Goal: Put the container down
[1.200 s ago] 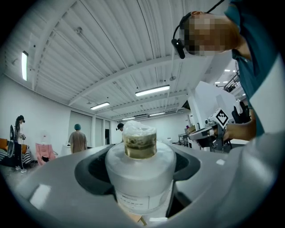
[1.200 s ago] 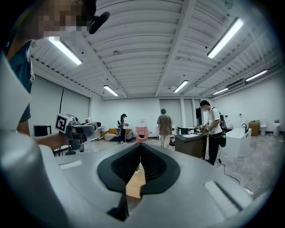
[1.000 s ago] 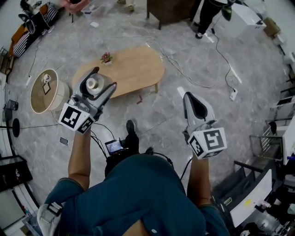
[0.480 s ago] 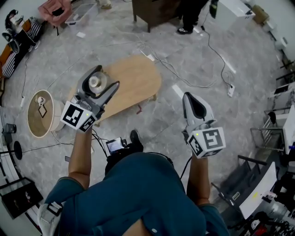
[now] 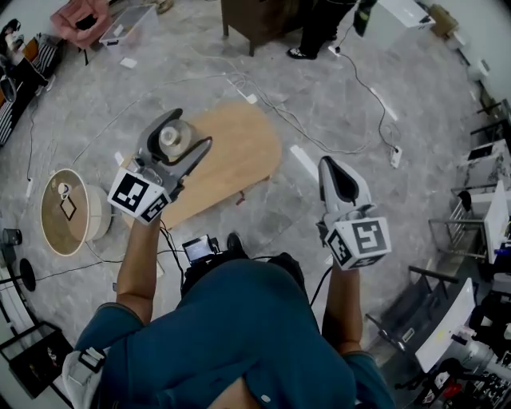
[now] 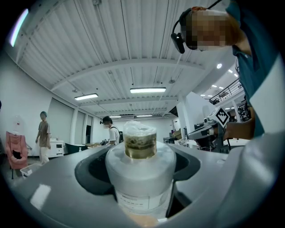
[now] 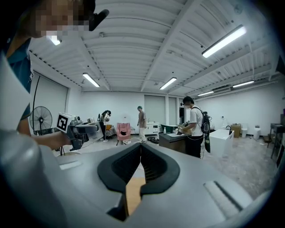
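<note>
In the head view my left gripper (image 5: 188, 129) is shut on the container (image 5: 172, 137), a small clear jar with a wide white cap. It is held above the left end of the oval wooden table (image 5: 235, 152). The left gripper view shows the jar (image 6: 140, 171) upright between the jaws of the left gripper (image 6: 140, 182), with brownish contents at its top. My right gripper (image 5: 329, 166) hangs over the grey floor to the right of the table, shut with nothing in it. In the right gripper view the jaws of the right gripper (image 7: 140, 153) meet.
A round low side table (image 5: 68, 212) stands at the left. Cables (image 5: 319, 132) run across the marble floor beyond the wooden table. A dark cabinet (image 5: 259, 20) and a person's legs are at the far side. Racks and equipment (image 5: 479, 240) crowd the right edge.
The view has swung and the wooden table now lies nearer me. My left gripper with the container has come over the table's left end. The right gripper has barely moved.
</note>
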A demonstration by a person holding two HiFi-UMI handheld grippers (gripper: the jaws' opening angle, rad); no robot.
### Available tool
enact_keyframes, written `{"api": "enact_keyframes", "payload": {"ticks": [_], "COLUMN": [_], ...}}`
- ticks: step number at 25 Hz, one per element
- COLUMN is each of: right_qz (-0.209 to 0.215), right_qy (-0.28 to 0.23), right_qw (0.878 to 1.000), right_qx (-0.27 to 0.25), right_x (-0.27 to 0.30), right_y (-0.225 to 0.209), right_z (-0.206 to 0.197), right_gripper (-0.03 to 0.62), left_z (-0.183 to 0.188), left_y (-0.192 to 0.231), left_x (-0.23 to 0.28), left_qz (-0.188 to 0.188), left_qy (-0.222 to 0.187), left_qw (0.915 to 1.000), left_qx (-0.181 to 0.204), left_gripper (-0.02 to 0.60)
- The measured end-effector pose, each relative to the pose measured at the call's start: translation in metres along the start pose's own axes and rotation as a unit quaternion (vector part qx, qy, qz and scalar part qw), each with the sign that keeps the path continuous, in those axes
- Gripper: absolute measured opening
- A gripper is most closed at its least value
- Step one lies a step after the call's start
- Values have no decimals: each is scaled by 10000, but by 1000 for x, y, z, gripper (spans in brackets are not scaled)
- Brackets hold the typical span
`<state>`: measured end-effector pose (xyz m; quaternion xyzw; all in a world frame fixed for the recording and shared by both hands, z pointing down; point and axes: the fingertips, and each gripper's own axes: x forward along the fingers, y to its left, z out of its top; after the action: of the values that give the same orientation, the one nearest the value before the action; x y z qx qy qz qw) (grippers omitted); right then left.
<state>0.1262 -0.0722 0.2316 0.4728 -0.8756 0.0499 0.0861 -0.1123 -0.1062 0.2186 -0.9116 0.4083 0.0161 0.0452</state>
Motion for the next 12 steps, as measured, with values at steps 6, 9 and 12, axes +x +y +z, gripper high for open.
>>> {"api": "enact_keyframes", "payload": {"ticks": [6, 9, 12], "right_qz": [172, 274, 425], "right_qy": [55, 79, 11], "right_qw": [9998, 9996, 9991], "right_qx": [-16, -26, -72], "right_x": [36, 50, 74], "right_y": [-6, -19, -26], "right_z": [5, 9, 16], "right_gripper": [11, 11, 11], "left_z": [-8, -11, -13], "left_y": [28, 35, 48], "left_x": [8, 20, 29], "left_qz": [165, 248, 335], "left_qy": [52, 103, 120], "left_qw": [9998, 9996, 9994], "left_qx": [-79, -72, -30], "left_gripper": [334, 334, 334]}}
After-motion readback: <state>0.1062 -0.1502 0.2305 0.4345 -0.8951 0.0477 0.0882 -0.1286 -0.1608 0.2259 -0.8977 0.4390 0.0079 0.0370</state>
